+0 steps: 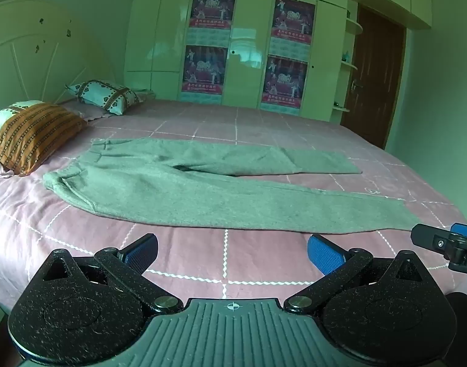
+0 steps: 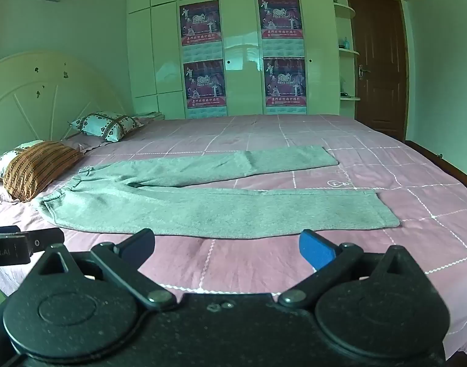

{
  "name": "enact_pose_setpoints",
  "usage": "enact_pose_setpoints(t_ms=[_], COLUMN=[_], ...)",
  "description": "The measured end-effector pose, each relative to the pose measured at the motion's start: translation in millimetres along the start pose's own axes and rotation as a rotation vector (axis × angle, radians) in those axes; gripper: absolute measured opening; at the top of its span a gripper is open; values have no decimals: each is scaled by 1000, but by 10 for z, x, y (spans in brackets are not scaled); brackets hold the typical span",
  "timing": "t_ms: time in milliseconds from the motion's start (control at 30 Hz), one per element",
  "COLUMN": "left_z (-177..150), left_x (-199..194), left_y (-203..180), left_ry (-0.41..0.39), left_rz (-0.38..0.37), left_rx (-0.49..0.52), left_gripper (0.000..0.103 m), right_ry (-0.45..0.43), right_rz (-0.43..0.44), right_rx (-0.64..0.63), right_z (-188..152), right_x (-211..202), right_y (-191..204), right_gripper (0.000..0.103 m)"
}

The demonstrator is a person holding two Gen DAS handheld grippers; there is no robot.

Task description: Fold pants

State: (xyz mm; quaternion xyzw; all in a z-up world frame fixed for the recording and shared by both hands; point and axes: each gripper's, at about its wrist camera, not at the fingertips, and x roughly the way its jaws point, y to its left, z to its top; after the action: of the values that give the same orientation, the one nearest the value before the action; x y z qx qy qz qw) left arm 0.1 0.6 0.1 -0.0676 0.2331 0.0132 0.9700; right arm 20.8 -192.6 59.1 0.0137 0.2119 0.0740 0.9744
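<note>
Grey pants [image 1: 184, 195] lie spread flat on the pink checked bed [image 1: 264, 257], waistband at the left near the pillows, both legs stretching to the right and slightly apart. They also show in the right wrist view [image 2: 203, 208]. My left gripper [image 1: 232, 252] is open and empty, hovering just short of the near leg's edge. My right gripper [image 2: 227, 247] is open and empty, also just short of the near leg. The right gripper's tip shows at the right edge of the left wrist view [image 1: 447, 243]; the left gripper shows at the left edge of the right wrist view [image 2: 22, 243].
An orange striped pillow [image 1: 34, 136] and a patterned pillow [image 1: 106, 96] lie at the head of the bed by the white headboard [image 1: 34, 52]. A wardrobe with posters [image 1: 245, 46] stands behind the bed, and a brown door [image 1: 374, 76] at the right.
</note>
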Motion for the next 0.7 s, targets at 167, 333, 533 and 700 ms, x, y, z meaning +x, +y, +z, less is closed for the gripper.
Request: enact_pose_setpoints(t_ms=[167,333,533,700], left_z=[-1,-7,-2,2], left_x=[12,11,8,7], left_y=[-11,5,-3,-17], left_ry=[-3,-5,2,2], left_rz=[7,8,18,20], left_rx=[21,17,35,42], left_gripper=[103,103,103,103], right_ry=[1,-2,-6,-7], right_rz=[0,-1,-3,-2], right_rx=[-3,-3,-3,-2], right_z=[0,0,0,13], right_x=[9,-2,-4,-16], right_y=[-3,1,-1,-19], right_gripper=[96,96,96,96])
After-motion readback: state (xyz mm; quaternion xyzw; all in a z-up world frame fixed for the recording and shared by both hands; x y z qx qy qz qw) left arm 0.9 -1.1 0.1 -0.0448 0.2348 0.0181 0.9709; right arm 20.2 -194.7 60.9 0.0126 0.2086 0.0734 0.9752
